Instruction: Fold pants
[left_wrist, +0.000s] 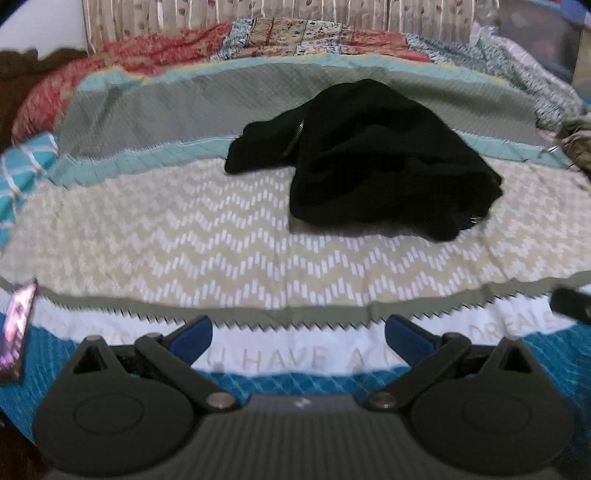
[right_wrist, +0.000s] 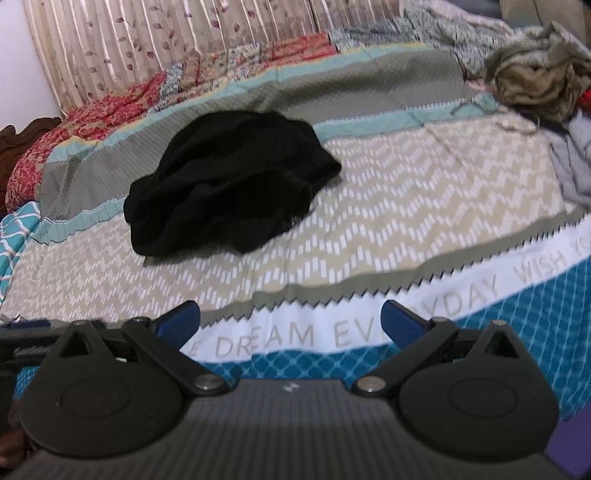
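Note:
Black pants (left_wrist: 373, 158) lie in a crumpled heap on the bedspread, right of centre in the left wrist view, with a zipper showing. They also show in the right wrist view (right_wrist: 229, 181), left of centre. My left gripper (left_wrist: 299, 332) is open and empty, well short of the pants, over the bed's near edge. My right gripper (right_wrist: 291, 317) is open and empty too, also well short of the heap.
The patterned bedspread (left_wrist: 184, 236) has a white band of lettering (right_wrist: 295, 336) near me. A heap of olive and grey clothes (right_wrist: 539, 74) lies at the far right. A red patterned quilt (right_wrist: 110, 122) and a curtain (right_wrist: 147, 44) are behind. A phone-like object (left_wrist: 16, 328) lies at left.

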